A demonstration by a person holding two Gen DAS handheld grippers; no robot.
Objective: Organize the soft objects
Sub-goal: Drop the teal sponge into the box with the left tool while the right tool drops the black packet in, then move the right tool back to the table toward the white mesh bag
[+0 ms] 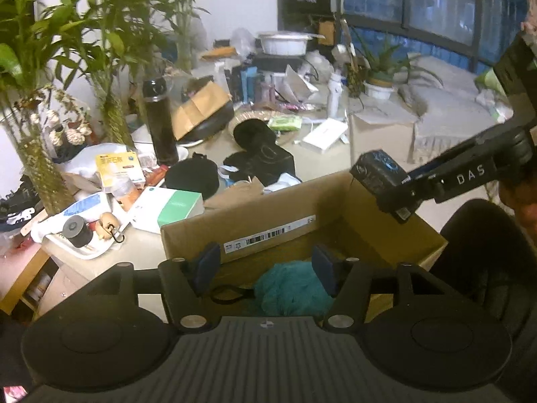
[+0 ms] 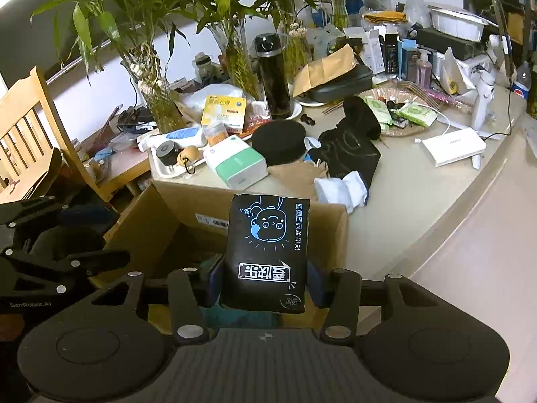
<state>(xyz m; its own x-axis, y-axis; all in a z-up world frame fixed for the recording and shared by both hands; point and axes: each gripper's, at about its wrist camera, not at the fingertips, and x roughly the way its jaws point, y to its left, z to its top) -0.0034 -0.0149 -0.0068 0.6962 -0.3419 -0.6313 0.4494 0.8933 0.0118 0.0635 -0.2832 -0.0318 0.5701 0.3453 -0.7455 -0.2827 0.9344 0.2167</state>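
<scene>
An open cardboard box (image 1: 268, 221) stands against the table's edge. A teal fluffy puff (image 1: 292, 288) with a black loop lies inside it. My left gripper (image 1: 265, 258) hangs open just above the puff, its pads on either side and not pressing it. My right gripper (image 2: 265, 268) is shut on a black tissue pack (image 2: 268, 252) with a blue cartoon face, held upright over the box (image 2: 161, 208). The left wrist view shows that pack (image 1: 379, 171) above the box's far right corner. The left gripper (image 2: 50, 255) appears at the left edge of the right wrist view.
The table (image 2: 419, 194) behind the box is crowded: a black round pouch (image 2: 278, 141), a black bag (image 2: 349, 154), white cloth (image 2: 342, 184), a white-green carton (image 2: 235, 164), a black flask (image 2: 272, 74) and vases of plants. A wooden chair (image 2: 30, 117) stands left.
</scene>
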